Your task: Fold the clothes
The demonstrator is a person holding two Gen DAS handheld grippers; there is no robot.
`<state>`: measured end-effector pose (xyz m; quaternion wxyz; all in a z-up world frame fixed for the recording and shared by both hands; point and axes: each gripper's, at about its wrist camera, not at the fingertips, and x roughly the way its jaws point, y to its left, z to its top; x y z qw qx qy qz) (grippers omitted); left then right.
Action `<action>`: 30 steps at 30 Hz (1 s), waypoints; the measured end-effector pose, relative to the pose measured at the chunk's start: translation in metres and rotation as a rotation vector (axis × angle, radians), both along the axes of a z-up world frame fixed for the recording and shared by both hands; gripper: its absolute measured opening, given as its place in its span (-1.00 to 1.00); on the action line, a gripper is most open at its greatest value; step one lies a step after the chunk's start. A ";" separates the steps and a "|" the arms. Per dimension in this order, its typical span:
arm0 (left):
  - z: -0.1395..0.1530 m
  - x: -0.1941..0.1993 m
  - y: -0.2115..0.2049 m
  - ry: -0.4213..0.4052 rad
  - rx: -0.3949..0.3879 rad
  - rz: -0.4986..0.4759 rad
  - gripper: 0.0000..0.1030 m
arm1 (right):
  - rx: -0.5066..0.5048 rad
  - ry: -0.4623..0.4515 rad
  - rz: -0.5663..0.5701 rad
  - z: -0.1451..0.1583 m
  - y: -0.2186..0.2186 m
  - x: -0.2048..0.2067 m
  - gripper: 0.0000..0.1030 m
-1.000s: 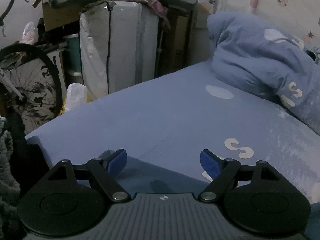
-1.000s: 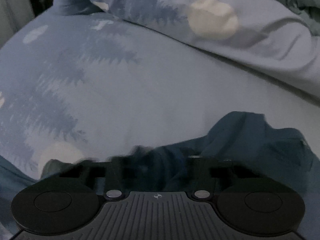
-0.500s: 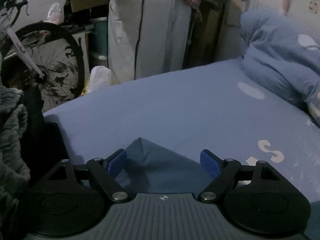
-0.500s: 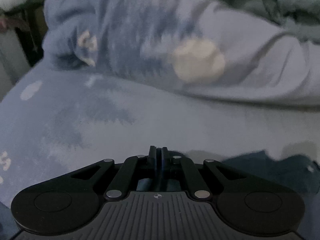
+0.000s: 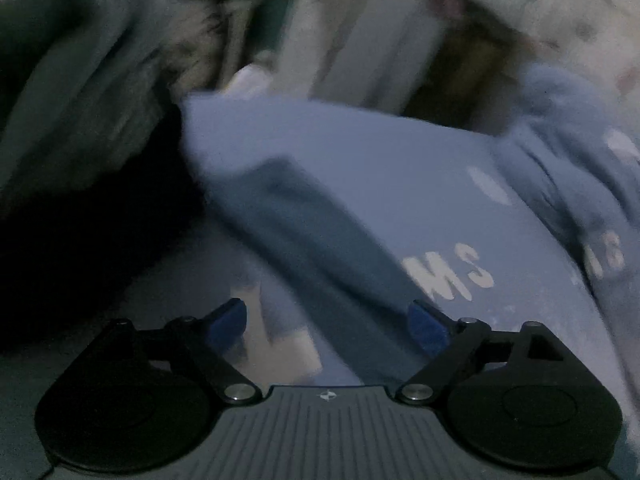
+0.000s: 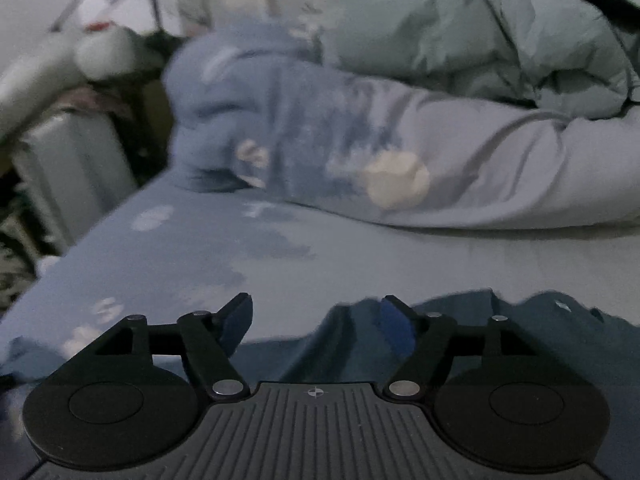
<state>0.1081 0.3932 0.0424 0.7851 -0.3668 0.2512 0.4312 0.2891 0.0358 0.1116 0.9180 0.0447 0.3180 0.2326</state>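
Presently, both views are dim and the left wrist view is smeared by motion blur.

Left tool (image 5: 326, 322): jaws are opening, blue pads (image 5: 228, 326) well apart, nothing pinched between them. In that view a dark teal garment (image 5: 320, 240) runs as a band from the centre of the frame down to the lower middle, passing under the gap between the pads; contact with either pad cannot be confirmed. It lies on the blue bed sheet (image 5: 360, 152), which carries white lettering (image 5: 460, 270) at right of centre. A bunched blue duvet (image 5: 568, 140) occupies the right edge. A dark mass fills the left side of the frame, too blurred to identify. Pale upright furniture (image 5: 360, 40) stands behind the bed at upper centre.

Right tool (image 6: 316, 324): jaws are opening, pads apart, nothing gripped. In the right wrist view the same teal garment (image 6: 520, 320) lies rumpled on the bed sheet (image 6: 360, 256) across the lower right of the frame, its raised edge just behind the right-hand pad (image 6: 394, 328). Whether cloth and pad touch cannot be told. The left-hand pad stands over bare sheet. The duvet (image 6: 480, 168) is heaped across the middle right, with a pale grey-green quilt (image 6: 480, 28) piled above it at upper right.
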 end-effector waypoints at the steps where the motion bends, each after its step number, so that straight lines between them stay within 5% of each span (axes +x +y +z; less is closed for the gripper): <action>1: -0.002 -0.001 -0.002 -0.008 -0.009 0.056 0.75 | 0.012 0.000 0.018 0.006 -0.008 -0.016 0.55; 6: -0.004 0.004 0.020 0.063 0.008 0.362 0.76 | 0.046 0.022 0.074 0.021 -0.049 -0.086 0.59; 17: -0.031 0.020 0.079 0.150 0.018 0.516 0.83 | 0.074 0.069 0.087 0.036 -0.099 -0.167 0.60; 18: -0.032 0.021 0.079 0.157 0.026 0.521 0.72 | 0.075 0.068 0.088 0.038 -0.100 -0.171 0.60; 21: -0.027 0.024 0.073 0.168 0.071 0.500 -0.10 | 0.076 0.070 0.098 0.044 -0.103 -0.179 0.60; 24: -0.023 0.023 0.069 0.142 0.094 0.454 -0.61 | 0.069 0.075 0.114 0.048 -0.103 -0.186 0.62; 27: -0.022 0.019 0.063 0.097 0.091 0.390 -0.92 | 0.060 0.078 0.136 0.049 -0.098 -0.192 0.69; 30: -0.017 0.019 0.045 0.065 0.144 0.293 -0.91 | 0.052 0.073 0.159 0.050 -0.090 -0.199 0.69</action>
